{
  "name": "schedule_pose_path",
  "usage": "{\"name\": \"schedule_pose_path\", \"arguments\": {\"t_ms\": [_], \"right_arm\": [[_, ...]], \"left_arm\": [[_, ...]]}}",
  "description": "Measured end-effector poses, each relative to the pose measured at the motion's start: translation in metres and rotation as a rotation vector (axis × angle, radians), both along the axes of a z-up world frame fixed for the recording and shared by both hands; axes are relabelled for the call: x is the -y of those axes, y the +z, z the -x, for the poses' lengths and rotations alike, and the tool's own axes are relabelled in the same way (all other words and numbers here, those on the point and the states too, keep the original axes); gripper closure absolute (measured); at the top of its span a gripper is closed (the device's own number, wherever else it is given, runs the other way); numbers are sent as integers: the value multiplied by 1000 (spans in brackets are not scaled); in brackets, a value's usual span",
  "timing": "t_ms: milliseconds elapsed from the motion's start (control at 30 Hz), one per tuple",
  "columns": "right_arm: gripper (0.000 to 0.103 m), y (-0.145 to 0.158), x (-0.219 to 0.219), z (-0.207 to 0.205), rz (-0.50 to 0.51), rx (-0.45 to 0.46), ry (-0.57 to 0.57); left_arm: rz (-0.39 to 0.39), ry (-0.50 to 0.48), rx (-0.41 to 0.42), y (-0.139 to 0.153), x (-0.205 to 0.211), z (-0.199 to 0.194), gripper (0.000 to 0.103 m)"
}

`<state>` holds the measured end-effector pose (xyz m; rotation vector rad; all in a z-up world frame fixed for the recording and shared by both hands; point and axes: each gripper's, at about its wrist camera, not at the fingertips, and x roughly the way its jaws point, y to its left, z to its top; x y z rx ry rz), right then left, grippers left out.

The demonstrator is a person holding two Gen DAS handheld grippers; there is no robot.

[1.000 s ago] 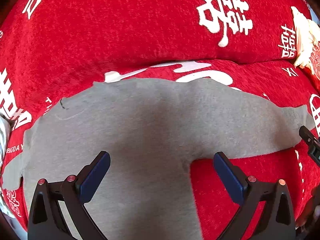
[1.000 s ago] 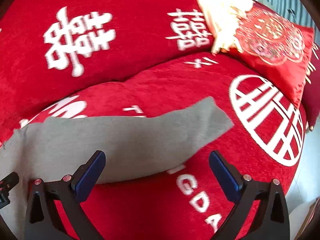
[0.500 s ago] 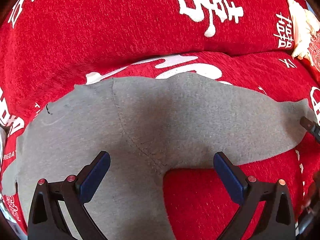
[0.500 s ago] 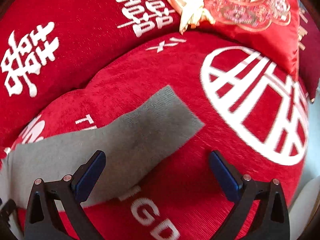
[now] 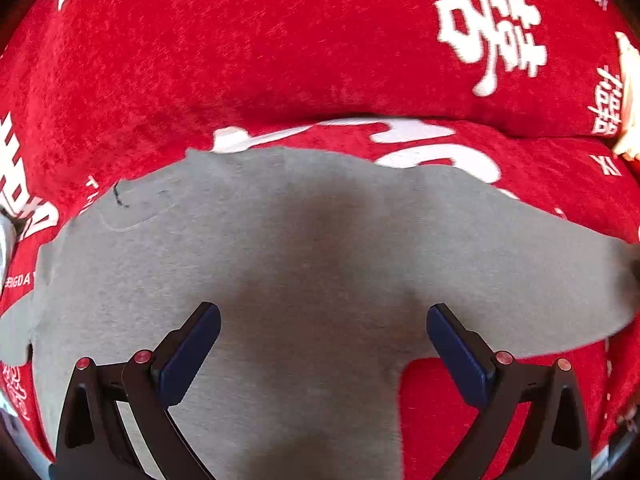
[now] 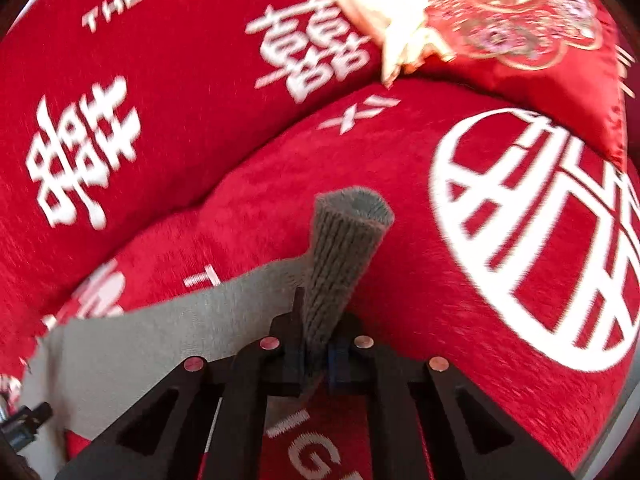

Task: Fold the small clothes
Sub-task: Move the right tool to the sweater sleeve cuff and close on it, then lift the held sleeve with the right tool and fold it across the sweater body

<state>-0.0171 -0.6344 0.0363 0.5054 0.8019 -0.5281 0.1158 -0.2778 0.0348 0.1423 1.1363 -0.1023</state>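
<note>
A small grey sweater [image 5: 304, 264] lies flat on a red sofa seat. My left gripper [image 5: 323, 340] is open and empty, hovering just above the sweater's body, its blue pads [image 5: 191, 344] spread wide. My right gripper [image 6: 318, 354] is shut on the ribbed cuff [image 6: 344, 248] of the sweater's sleeve [image 6: 168, 332]. The cuff stands up out of the jaws, lifted off the seat. The rest of the sleeve trails left along the cushion.
The red sofa cover [image 5: 280, 48] with white characters rises as a backrest behind the sweater. A red embroidered cushion [image 6: 532, 28] with cream fringe sits at the right end of the seat. A large white round emblem [image 6: 532, 240] marks the seat to the right of the cuff.
My right gripper moved onto the sleeve end and shut on the cuff, which now stands up from the seat. My left gripper stayed open and shifted slightly over the sweater's body.
</note>
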Motion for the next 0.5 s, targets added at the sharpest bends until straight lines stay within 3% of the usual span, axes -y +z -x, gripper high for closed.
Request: {"name": "schedule_pose_path", "arguments": {"t_ms": [200,500], "right_arm": [[95,24,-15,16,48,41,-47],[95,43,-29,16,27,53,-13]], "left_arm": [[31,-5,-37,-9,-10,4,0],[141,-49,48,20,-36,25,0]]}}
